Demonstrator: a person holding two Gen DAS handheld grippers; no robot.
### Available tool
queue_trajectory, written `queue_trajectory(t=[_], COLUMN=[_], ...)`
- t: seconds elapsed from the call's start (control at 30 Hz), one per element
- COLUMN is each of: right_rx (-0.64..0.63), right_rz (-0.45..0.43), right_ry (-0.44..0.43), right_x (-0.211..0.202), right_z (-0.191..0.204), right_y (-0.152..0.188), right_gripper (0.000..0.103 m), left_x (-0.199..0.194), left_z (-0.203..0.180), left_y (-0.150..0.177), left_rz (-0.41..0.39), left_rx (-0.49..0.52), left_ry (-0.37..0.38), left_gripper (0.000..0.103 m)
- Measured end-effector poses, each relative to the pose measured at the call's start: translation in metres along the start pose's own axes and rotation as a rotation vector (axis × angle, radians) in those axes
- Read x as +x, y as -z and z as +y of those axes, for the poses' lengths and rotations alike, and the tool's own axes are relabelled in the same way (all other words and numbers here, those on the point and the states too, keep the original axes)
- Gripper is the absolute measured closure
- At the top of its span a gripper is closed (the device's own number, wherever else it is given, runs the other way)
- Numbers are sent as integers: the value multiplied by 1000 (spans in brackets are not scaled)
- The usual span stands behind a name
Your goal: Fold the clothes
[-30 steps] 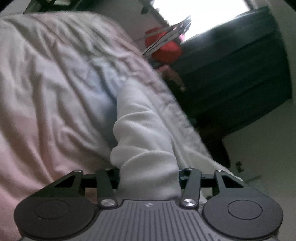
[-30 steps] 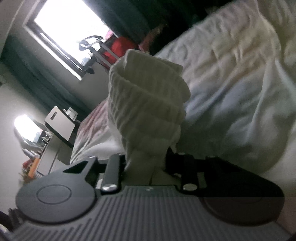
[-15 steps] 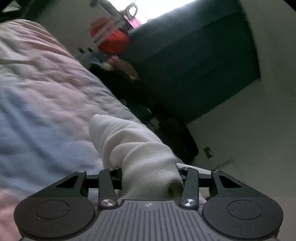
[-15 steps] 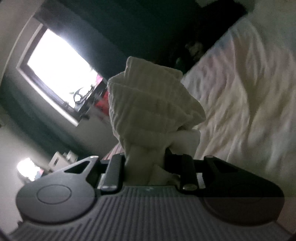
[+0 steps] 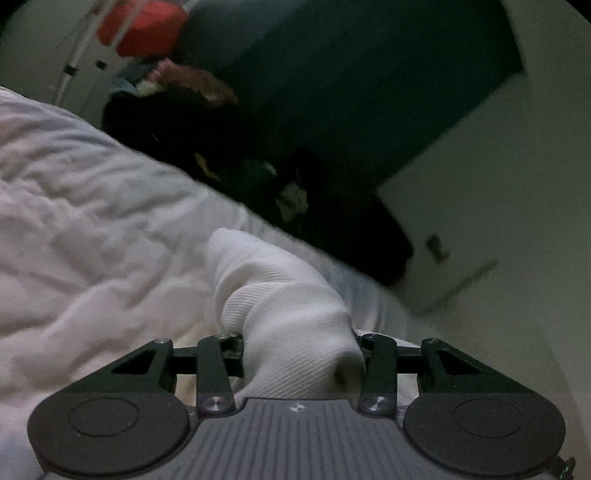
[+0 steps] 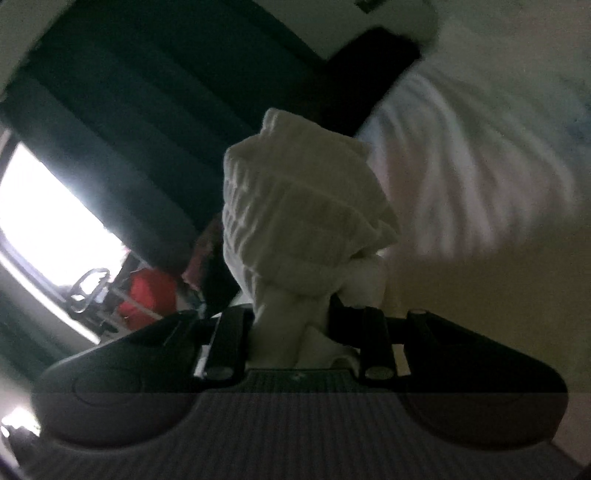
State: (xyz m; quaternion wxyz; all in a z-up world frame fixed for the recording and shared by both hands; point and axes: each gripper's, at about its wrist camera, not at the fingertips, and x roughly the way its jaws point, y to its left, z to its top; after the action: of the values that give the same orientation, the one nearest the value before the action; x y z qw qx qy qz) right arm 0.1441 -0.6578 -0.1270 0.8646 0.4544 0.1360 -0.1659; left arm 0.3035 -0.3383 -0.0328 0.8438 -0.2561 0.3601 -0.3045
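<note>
In the left wrist view, a white ribbed garment (image 5: 291,325) is seen bunched between the fingers of the left claw (image 5: 299,354). The left claw is clenched on the garment, and the cloth bulges up and forward out of the grip, with its far tip lying over the rumpled pale bedcover (image 5: 92,229). The fingertips themselves are hidden by the cloth. The bedcover fills the left and lower part of this view; its far edge runs diagonally from upper left to lower right.

Beyond the bed edge a dark pile of clothing (image 5: 229,155) is observed, blurred and not resolved in detail. A red item (image 5: 144,26) is noted at the top left, beside a pale metal rack (image 5: 77,55). A dark curtain (image 5: 351,85) covers much of the upper middle, with a plain light wall (image 5: 509,192) to its right.

In the right wrist view, the white ribbed garment (image 6: 299,218) is seen gathered into a thick wad standing above the right claw (image 6: 295,332). The right claw is clenched on the garment, the cloth narrowing where it passes between the fingers. The bedcover (image 6: 461,177) is recorded at the right, blurred. A bright window (image 6: 48,218) is noted at the left, the dark curtain (image 6: 147,110) above it, and the red item (image 6: 147,295) low at the left, beside the claw body
</note>
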Motion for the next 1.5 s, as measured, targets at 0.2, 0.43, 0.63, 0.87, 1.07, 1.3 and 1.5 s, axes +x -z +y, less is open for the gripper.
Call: queue_trajectory(t=[0.2, 0.43, 0.63, 0.87, 1.07, 1.3, 1.5], right_rx=[52, 85, 87, -57, -214, -409, -551], right_rz=[33, 83, 145, 122, 34, -43, -110], right_ry=[9, 62, 176, 175, 90, 45, 13], right_x=[-3, -25, -72, -149, -219, -290, -336], right_z=[-62, -72, -45, 11, 67, 119, 139], right_y=[54, 72, 57, 51, 41, 46, 68], right_gripper=[72, 61, 61, 60, 13, 13, 13], left_x=[5, -16, -57, -160, -249, -342, -396], left_z=[51, 78, 41, -24, -85, -135, -148], left_y=[58, 90, 80, 78, 85, 106, 131], left_rz=[29, 35, 50, -45, -122, -201, -242], left_rx=[163, 225, 310, 453, 568, 649, 666], left_ry=[14, -18, -137, -141, -142, -101, -119], left_gripper=[53, 35, 31, 25, 20, 0, 0])
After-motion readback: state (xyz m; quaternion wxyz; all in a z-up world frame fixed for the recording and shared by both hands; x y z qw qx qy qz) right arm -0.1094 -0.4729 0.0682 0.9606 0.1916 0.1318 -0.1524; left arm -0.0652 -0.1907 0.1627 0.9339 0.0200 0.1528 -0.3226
